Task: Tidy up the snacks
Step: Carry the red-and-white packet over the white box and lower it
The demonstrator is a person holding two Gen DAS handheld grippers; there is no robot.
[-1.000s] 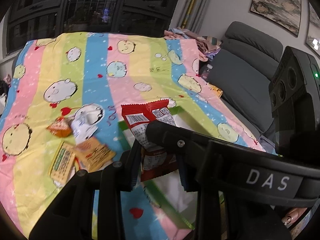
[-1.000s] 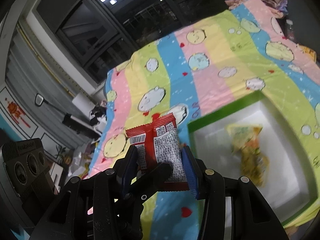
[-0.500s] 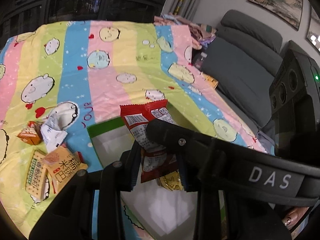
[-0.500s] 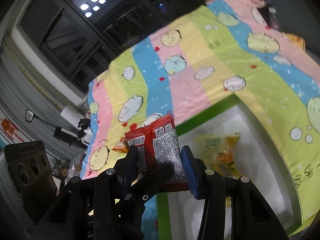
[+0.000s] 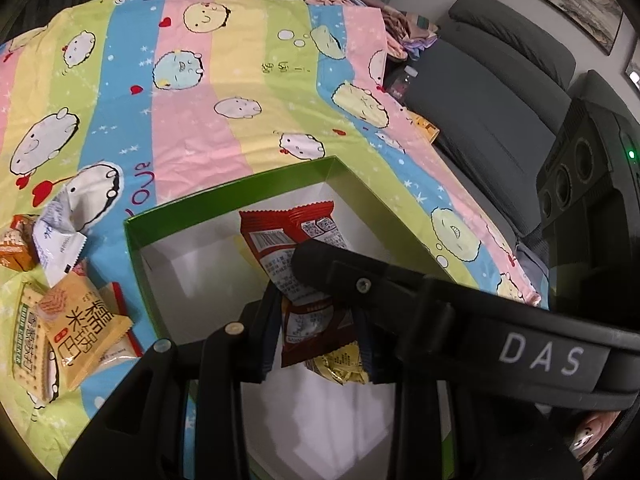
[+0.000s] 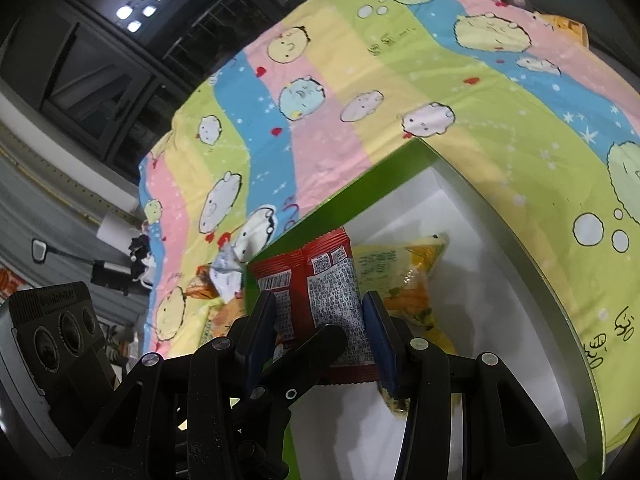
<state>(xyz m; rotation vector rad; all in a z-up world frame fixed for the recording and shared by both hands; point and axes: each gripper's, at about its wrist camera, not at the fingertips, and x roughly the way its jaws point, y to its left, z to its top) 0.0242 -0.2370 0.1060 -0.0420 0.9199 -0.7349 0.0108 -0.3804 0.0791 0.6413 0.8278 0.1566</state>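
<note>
A red snack packet (image 5: 294, 248) (image 6: 324, 280) is held upright over the green-rimmed white box (image 5: 224, 200) (image 6: 500, 216). Both grippers grip it: my left gripper (image 5: 316, 332) is shut on its lower part, and my right gripper (image 6: 320, 320) is shut on it too, its arm crossing the left wrist view. A yellow snack bag (image 6: 404, 280) lies on the box floor; its corner shows below the red packet in the left wrist view (image 5: 340, 364).
Loose snacks lie left of the box on the striped cartoon cloth: an orange cracker pack (image 5: 80, 324), a green-yellow cracker pack (image 5: 28, 340), a white wrapper (image 5: 60, 240), a small orange pack (image 5: 14, 244). A grey sofa (image 5: 480, 92) stands right.
Both grippers have carried the red packet rightward and down over the box. The box interior and yellow bag now fill more of both views.
</note>
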